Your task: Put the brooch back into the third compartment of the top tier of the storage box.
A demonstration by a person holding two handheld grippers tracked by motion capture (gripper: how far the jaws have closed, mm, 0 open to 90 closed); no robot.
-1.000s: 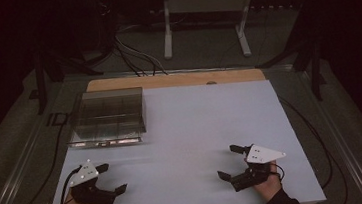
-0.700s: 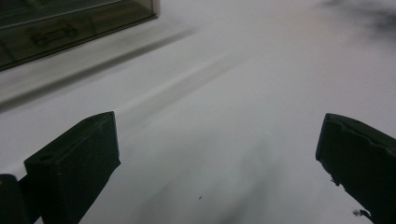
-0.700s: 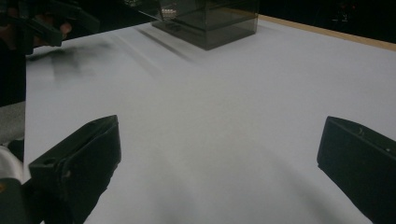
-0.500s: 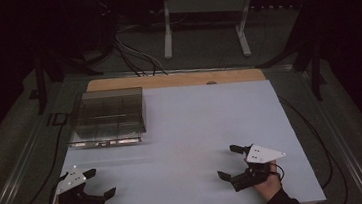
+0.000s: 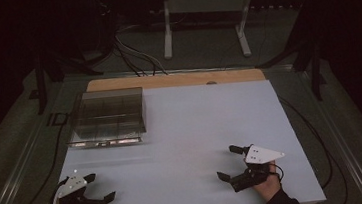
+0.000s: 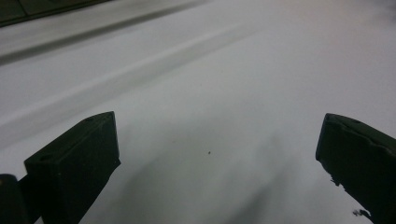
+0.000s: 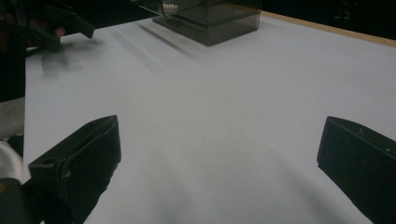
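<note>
At the near left corner of the white rectangular table surface [image 5: 192, 131], the left gripper [image 5: 100, 186], a black two-jaw tool with a grey three-cornered plate on top, sits in a person's hand that comes in over the near edge. Its jaws stand wide apart with nothing between them; in the left gripper view they frame only bare white surface, with a tiny dark speck lying between them. Its fingertips point toward the middle of the surface.

Farther back on the left side, close to the left edge and short of the far left corner, stands a clear smoky plastic box with inner compartments [image 5: 107, 116]. It rests flat and upright on the surface, well apart from both grippers. The right gripper view shows the same box [image 7: 210, 16] at the top, and the left gripper [image 7: 60, 28] with its hand at the upper left.

A strip of light wooden board [image 5: 177, 80] runs along the far edge of the surface.

Toward the near right corner, the right gripper [image 5: 230, 161], of the same black build with a grey plate, is held in the other hand, a dark sleeve showing at the near edge. Its jaws are spread wide and empty, and they point left toward the middle of the surface.
</note>
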